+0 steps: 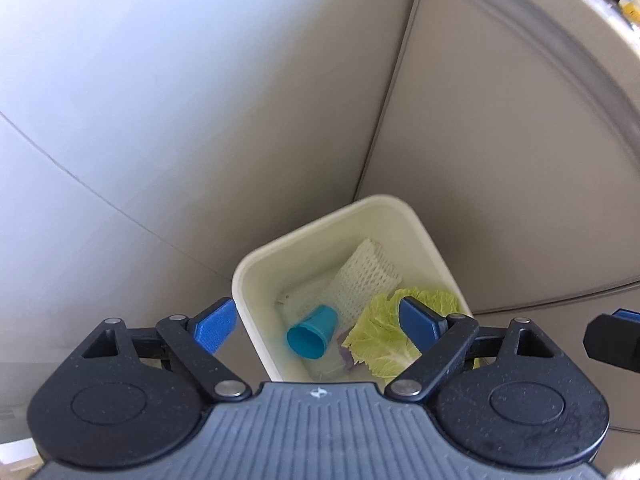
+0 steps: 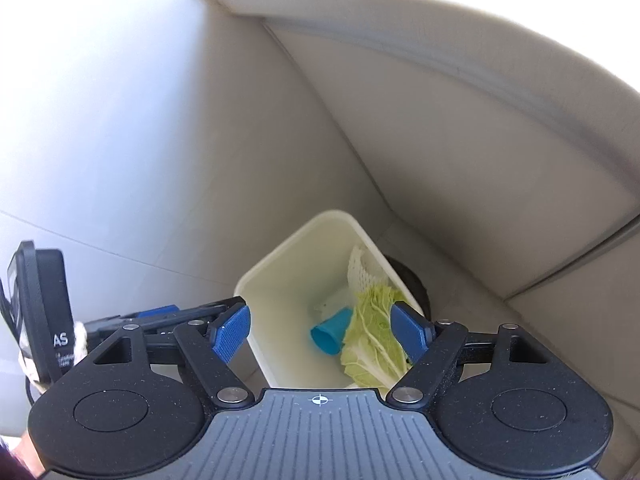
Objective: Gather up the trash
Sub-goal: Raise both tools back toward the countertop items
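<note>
A cream rectangular trash bin (image 1: 256, 268) stands on the floor in a corner; it also shows in the right wrist view (image 2: 280, 264). Inside lie a blue cup (image 1: 312, 334) on its side, a white foam net (image 1: 364, 276) and a green cabbage leaf (image 1: 384, 336). The right wrist view shows the cup (image 2: 330, 334), the net (image 2: 362, 268) and the leaf (image 2: 374, 340) too. My left gripper (image 1: 316, 326) is open and empty above the bin. My right gripper (image 2: 322, 332) is open and empty above the bin, beside the left one (image 2: 156, 316).
Pale floor tiles (image 1: 120, 120) spread to the left. A beige cabinet or appliance front (image 1: 500, 140) rises right of the bin, also in the right wrist view (image 2: 460, 140). A dark round object (image 2: 416, 284) sits behind the bin.
</note>
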